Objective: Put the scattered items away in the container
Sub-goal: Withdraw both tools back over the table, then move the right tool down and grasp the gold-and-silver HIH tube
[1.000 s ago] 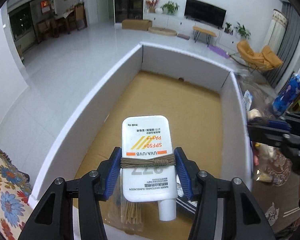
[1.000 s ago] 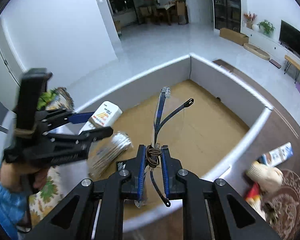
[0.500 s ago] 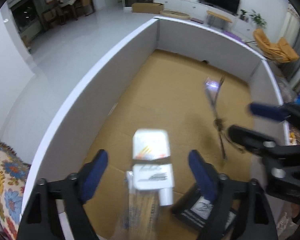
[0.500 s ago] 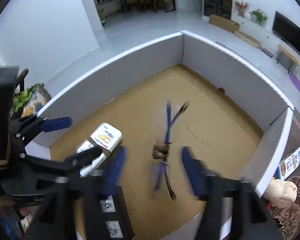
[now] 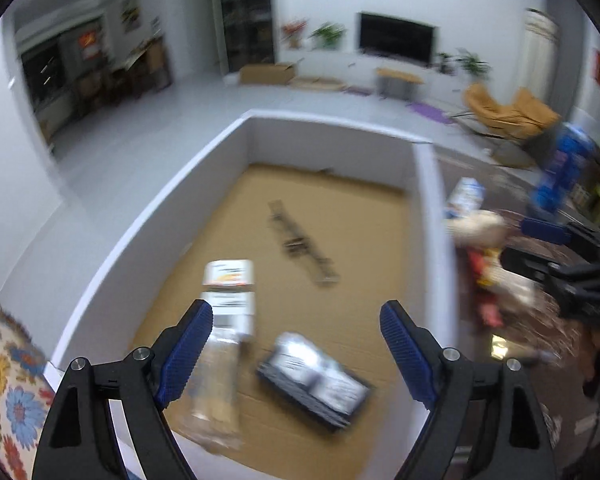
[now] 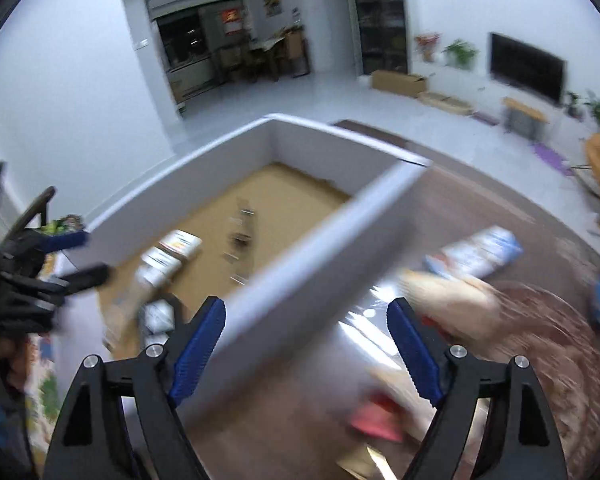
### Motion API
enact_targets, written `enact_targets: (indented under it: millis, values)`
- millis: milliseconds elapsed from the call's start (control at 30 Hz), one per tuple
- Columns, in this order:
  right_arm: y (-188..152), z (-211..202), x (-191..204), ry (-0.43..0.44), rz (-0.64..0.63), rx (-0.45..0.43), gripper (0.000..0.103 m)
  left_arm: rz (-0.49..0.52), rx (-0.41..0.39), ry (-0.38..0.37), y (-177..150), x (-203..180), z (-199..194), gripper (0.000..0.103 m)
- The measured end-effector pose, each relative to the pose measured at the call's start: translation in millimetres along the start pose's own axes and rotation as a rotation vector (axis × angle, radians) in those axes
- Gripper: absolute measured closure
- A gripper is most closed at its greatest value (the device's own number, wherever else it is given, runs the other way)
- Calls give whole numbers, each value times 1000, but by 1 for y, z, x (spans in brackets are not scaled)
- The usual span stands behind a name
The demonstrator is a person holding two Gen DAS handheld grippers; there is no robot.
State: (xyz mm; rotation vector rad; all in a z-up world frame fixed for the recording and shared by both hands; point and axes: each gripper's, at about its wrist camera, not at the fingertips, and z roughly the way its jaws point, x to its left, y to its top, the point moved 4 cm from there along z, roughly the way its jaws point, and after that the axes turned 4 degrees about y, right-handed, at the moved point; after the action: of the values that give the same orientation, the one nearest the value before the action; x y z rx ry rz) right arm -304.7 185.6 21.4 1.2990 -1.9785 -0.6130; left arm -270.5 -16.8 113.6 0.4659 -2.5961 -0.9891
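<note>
A white-walled box (image 5: 430, 216) with a brown cardboard floor holds a white sunscreen tube (image 5: 230, 294), a pair of glasses (image 5: 300, 242), a clear pack of sticks (image 5: 216, 380) and a dark packet (image 5: 314, 380). My left gripper (image 5: 296, 356) is open and empty above the box's near end. My right gripper (image 6: 306, 350) is open and empty over the box's right wall (image 6: 320, 256) and the table. The box floor also shows in the right wrist view (image 6: 276, 196). Both views are blurred.
On the brown table right of the box lie a blue-and-white packet (image 6: 476, 254), a beige glove-like thing (image 6: 452, 300) and a red item (image 6: 376, 420) on a patterned mat (image 6: 556, 352). A floral cloth (image 5: 8, 380) lies at the left.
Both grippers opened. The sunscreen tube and the glasses dropped onto the box floor. The right gripper swung right, out over the table.
</note>
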Motion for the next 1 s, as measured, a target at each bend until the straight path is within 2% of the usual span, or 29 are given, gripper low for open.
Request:
enact_targets:
  millis: [33, 100, 167, 267, 333, 467, 633, 767, 833, 900, 1000]
  values:
    - [-13, -13, -18, -25, 22, -9, 17, 19, -21, -28, -1, -19, -9, 13]
    - [-44, -40, -60, -82, 89, -24, 14, 47, -52, -88, -8, -53, -28, 2]
    - [-79, -58, -100, -135, 165, -17, 14, 63, -61, -152, -25, -88, -39, 0]
    - [-132, -73, -151, -223, 253, 29, 14, 92, 11, -240, -60, -141, -26, 0]
    - [-170, -81, -177, -283, 285, 71, 14, 120, 69, -236, -82, -169, -4, 0]
    - [-216, -93, -200, -359, 274, 112, 14, 167, 146, -183, -117, -209, 34, 0]
    - [-227, -94, -193, -376, 186, 120, 14, 162, 180, -143, -132, -222, 61, 0]
    - [-225, -87, -183, -318, 183, 107, 14, 150, 142, -121, -135, -224, 61, 0]
    - [-225, -83, -181, -315, 194, 94, 11, 144, 137, -116, -135, -225, 61, 0]
    - [-224, -77, -178, -312, 191, 95, 4, 142, 140, -115, -133, -224, 62, 0]
    - [-224, -72, -168, -297, 169, 109, 0, 142, 146, -114, -131, -223, 64, 0]
